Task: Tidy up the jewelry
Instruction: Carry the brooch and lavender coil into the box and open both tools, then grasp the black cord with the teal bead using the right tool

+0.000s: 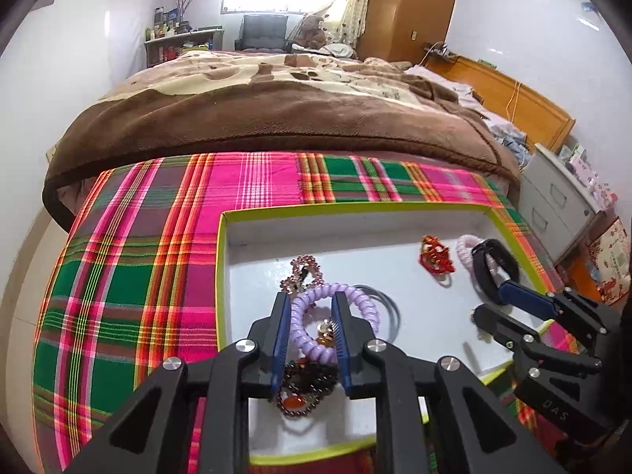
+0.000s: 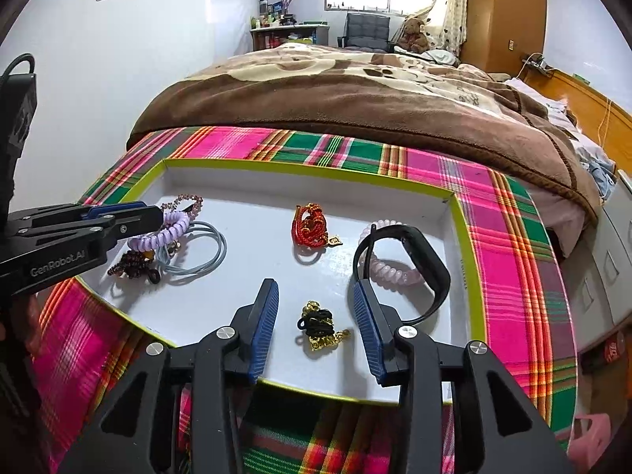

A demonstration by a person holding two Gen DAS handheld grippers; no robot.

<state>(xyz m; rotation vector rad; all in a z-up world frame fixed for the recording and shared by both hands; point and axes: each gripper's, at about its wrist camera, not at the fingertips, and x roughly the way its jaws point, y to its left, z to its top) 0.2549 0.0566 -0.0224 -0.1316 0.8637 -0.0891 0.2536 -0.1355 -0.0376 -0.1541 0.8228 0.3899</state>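
A white tray with a lime-green rim (image 1: 355,209) (image 2: 466,237) lies on a plaid cloth. My left gripper (image 1: 310,308) (image 2: 158,213) has its jaws around a lilac spiral hair tie (image 1: 335,300) (image 2: 166,231), above a dark bead bracelet (image 1: 304,387) (image 2: 130,264) and a grey-blue cord (image 2: 205,252). My right gripper (image 2: 314,296) (image 1: 493,296) is open over a black-and-gold chain piece (image 2: 320,326). A black wristband (image 2: 430,272) (image 1: 493,260), a pink spiral tie (image 2: 391,268) and a red knotted ornament (image 2: 312,225) (image 1: 434,256) lie in the tray.
The plaid cloth (image 1: 138,276) covers the near end of a bed; a brown blanket (image 1: 256,118) lies beyond. A white drawer cabinet (image 1: 553,201) stands at the right. A beaded pink bracelet (image 1: 306,268) lies at the tray's left.
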